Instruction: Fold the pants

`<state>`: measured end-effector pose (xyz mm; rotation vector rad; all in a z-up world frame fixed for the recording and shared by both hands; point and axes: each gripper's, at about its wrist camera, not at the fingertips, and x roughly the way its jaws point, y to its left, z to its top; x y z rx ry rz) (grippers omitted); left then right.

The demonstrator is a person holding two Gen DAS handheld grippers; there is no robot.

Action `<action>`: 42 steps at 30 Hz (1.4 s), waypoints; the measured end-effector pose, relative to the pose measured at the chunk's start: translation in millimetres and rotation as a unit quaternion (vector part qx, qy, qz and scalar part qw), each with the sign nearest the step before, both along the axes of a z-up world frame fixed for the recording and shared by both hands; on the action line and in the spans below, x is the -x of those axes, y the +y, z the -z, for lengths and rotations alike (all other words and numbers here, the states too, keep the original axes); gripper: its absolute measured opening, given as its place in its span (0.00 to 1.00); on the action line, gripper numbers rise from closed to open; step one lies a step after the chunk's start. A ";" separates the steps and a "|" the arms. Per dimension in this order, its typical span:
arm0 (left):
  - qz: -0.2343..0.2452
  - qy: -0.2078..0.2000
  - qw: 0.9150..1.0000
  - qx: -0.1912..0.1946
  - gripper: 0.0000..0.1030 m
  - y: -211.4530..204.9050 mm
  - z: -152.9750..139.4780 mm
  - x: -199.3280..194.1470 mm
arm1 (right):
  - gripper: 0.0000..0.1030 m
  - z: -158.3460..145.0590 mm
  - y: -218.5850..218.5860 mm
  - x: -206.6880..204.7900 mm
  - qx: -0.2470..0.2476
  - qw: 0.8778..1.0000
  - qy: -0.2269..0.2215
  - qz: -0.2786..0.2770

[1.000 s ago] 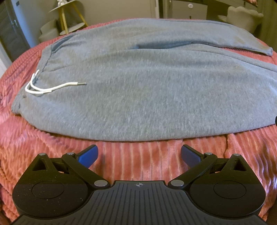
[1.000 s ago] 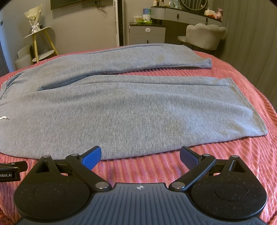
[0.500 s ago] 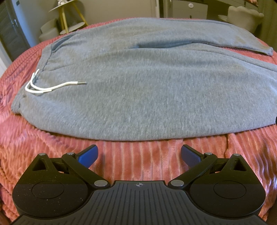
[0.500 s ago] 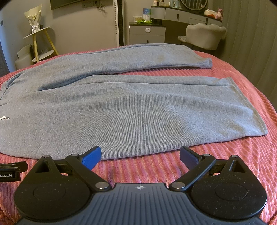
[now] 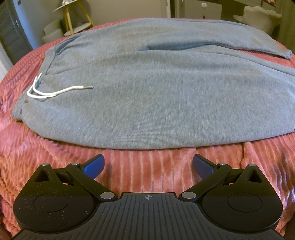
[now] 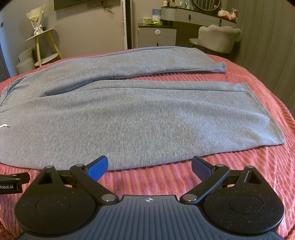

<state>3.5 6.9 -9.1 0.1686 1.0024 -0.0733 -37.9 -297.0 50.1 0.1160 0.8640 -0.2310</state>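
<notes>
Ribbed pink bedspread [image 6: 239,166], grey pants [image 6: 147,120], vanity [image 6: 193,16], chair [image 6: 217,38]

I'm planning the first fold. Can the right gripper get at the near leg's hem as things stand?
Probably yes: the right gripper is open, and only bare bedspread lies between it and the hem off to its right.

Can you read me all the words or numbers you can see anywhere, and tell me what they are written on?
"Robot.AI" – white letters on the black left gripper, seen at the left edge of the right wrist view; the start of the word may be cut off by the picture edge.
Box on the grey cabinet: print too small to read.
Nothing is written on the pants or the right gripper.
</notes>
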 end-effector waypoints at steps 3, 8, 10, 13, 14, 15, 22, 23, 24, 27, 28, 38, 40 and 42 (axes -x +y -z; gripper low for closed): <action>-0.001 0.000 1.000 -0.001 1.00 0.4 -0.1 -0.4 | 0.94 0.0 -0.1 -0.2 0.000 1.000 0.000 0.000; -0.003 0.004 1.000 -0.004 1.00 -1.8 0.0 -2.5 | 0.94 -0.9 -0.8 0.2 0.000 1.000 0.000 -0.001; -0.003 0.004 1.000 -0.004 1.00 -1.9 -0.1 -2.7 | 0.95 0.6 -1.0 -0.6 0.001 1.000 0.000 -0.002; -0.003 0.004 1.000 -0.004 1.00 -1.9 -0.1 -2.8 | 0.94 0.2 0.1 -0.6 0.001 1.000 0.001 -0.002; -0.003 0.004 1.000 -0.004 1.00 -1.8 -0.1 -2.7 | 0.95 0.2 -0.1 -0.6 0.001 1.000 0.001 -0.002; -0.003 0.004 1.000 -0.004 1.00 -2.0 -0.1 -2.5 | 0.94 0.3 0.2 -0.4 0.000 1.000 0.001 -0.002; -0.002 0.003 1.000 -0.007 1.00 -2.2 0.0 -3.1 | 0.94 1.4 0.5 -2.1 -0.001 1.000 0.001 -0.003; -0.002 0.003 1.000 -0.007 1.00 -2.1 0.2 -3.0 | 0.94 1.4 0.5 -2.1 -0.001 1.000 0.001 -0.003; -0.002 0.003 1.000 -0.008 1.00 -1.8 0.3 -3.0 | 0.94 1.7 1.1 -2.2 0.000 1.000 0.001 -0.004; -0.004 0.005 1.000 -0.009 1.00 -2.1 0.0 -3.9 | 0.94 1.8 0.7 -2.3 -0.001 1.000 0.001 -0.004; -0.004 0.005 1.000 -0.010 1.00 -2.3 -0.1 -4.2 | 0.94 1.6 0.4 -2.2 0.000 1.000 0.001 -0.004; -0.004 0.005 1.000 -0.012 1.00 -2.1 -0.6 -3.7 | 0.94 1.5 0.8 -2.2 -0.001 1.000 -0.001 -0.007; -0.004 0.006 1.000 -0.011 1.00 -2.1 -0.6 -3.6 | 0.94 1.6 1.2 -2.4 -0.002 1.000 0.000 -0.007; -0.004 0.006 1.000 -0.011 1.00 -2.2 -0.6 -3.8 | 0.95 1.6 1.2 -2.7 -0.003 1.000 0.001 -0.008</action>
